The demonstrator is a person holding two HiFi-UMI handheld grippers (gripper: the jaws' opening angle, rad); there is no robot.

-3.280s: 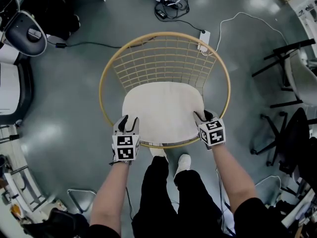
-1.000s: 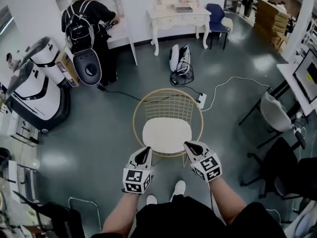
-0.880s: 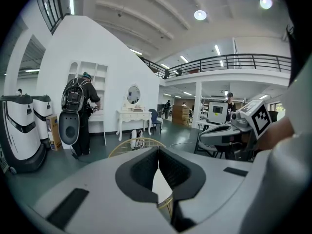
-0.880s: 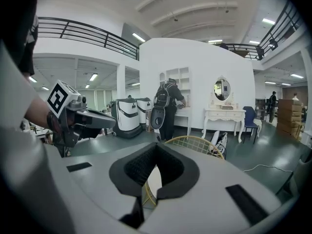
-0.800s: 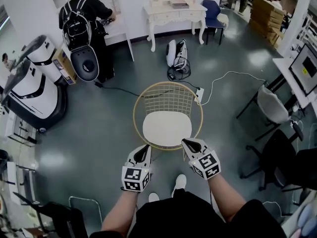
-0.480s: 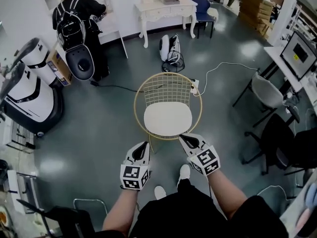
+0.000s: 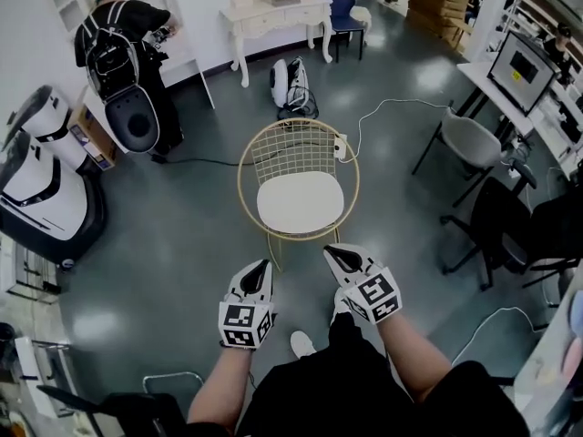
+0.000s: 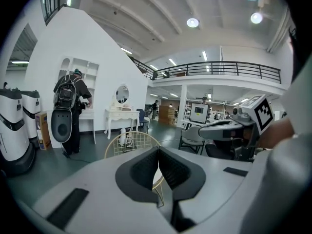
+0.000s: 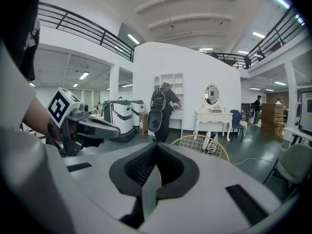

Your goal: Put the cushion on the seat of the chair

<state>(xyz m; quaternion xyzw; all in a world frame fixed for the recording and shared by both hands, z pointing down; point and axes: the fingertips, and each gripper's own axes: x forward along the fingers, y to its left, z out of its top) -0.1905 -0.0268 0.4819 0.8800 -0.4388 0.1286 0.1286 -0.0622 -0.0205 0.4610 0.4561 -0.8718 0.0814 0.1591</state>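
Observation:
A white cushion (image 7: 299,202) lies flat on the seat of the round gold wire chair (image 7: 297,146) in the middle of the grey floor. Both grippers hang in the air short of the chair's front rim, apart from it. My left gripper (image 7: 261,269) is shut with nothing between its pads; it also shows in the left gripper view (image 8: 158,151), with the chair's back (image 8: 127,143) behind it. My right gripper (image 7: 333,253) is shut and empty too, its jaws meeting in the right gripper view (image 9: 155,150), the chair (image 9: 204,143) beyond them.
A person with a backpack (image 7: 113,51) stands at shelves at the back left. A white dressing table (image 7: 276,12), a bag (image 7: 289,84) and a floor cable with power strip (image 7: 341,145) lie behind the chair. White machines (image 7: 36,185) stand left; a grey chair (image 7: 468,140) and black office chair (image 7: 510,230) right.
Both grippers left the cushion's front edge and drew back from the chair, staying shut. The chair with its cushion now sits farther off and smaller in the head view.

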